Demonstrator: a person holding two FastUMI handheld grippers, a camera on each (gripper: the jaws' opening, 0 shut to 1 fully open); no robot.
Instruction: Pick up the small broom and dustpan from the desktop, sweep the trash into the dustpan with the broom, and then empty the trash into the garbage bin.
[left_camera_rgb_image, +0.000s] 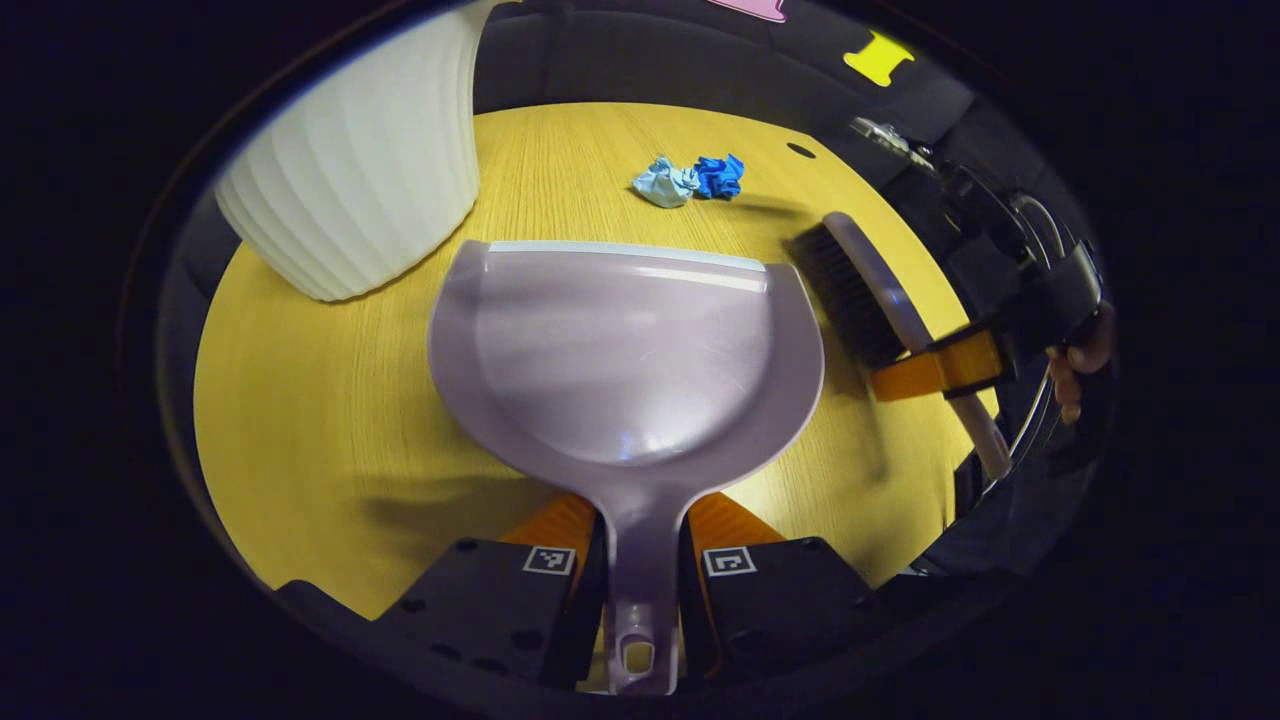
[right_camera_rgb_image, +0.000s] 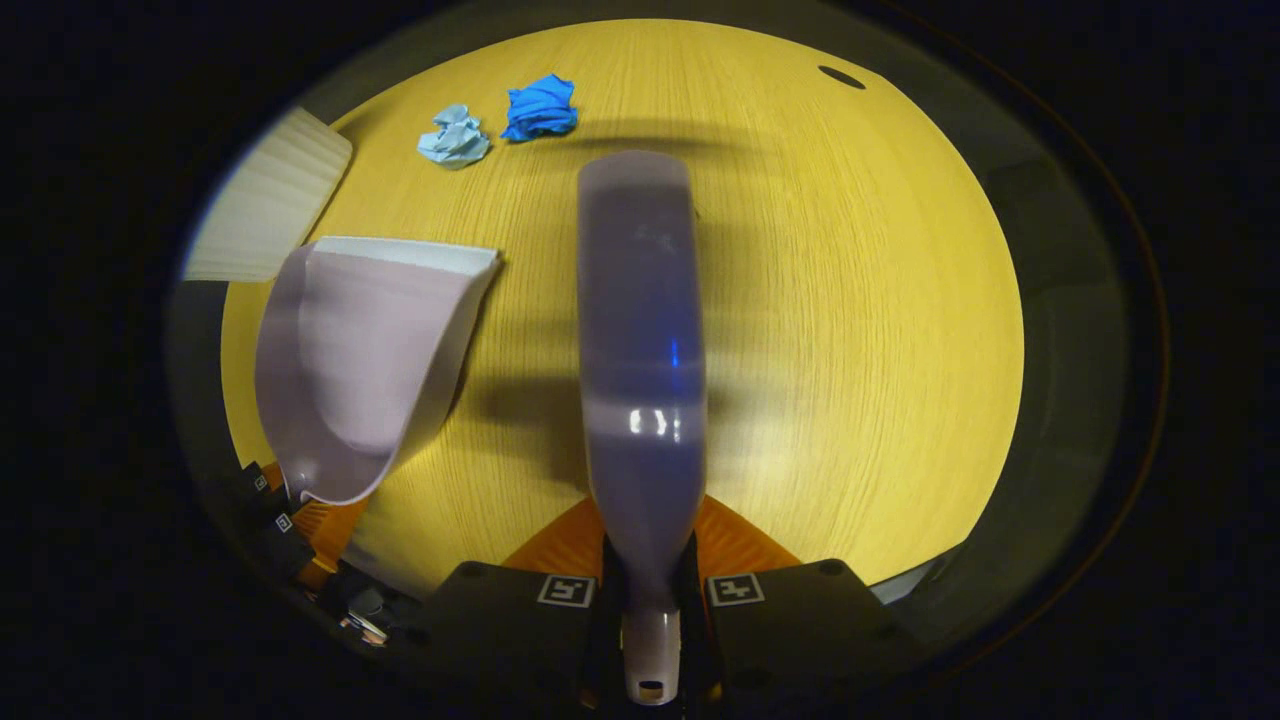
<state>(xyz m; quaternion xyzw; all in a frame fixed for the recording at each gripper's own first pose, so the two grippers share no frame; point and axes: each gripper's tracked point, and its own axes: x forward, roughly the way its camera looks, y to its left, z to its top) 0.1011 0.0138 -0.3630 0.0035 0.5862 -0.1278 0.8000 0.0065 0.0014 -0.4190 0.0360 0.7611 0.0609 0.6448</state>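
My left gripper (left_camera_rgb_image: 640, 560) has its fingers clamped on the handle of the dustpan (left_camera_rgb_image: 625, 350), so the pan fills the middle of the left gripper view with its pale lip turned toward the trash; I judge that keeps the mouth ready to receive a sweep. My right gripper (right_camera_rgb_image: 650, 590) is closed tight on the stem of the broom (right_camera_rgb_image: 640, 330), which runs up the centre of the right gripper view, bristles facing down, its tip short of the scraps. The light blue wad (right_camera_rgb_image: 455, 137) and the dark blue wad (right_camera_rgb_image: 541, 106) lie touching in the upper left there, apart from both tools. The garbage bin (left_camera_rgb_image: 360, 170), white and ribbed, stands upper left in the left gripper view; the yellow wood-grain desktop (right_camera_rgb_image: 850, 300) is otherwise bare, dark booth beyond.
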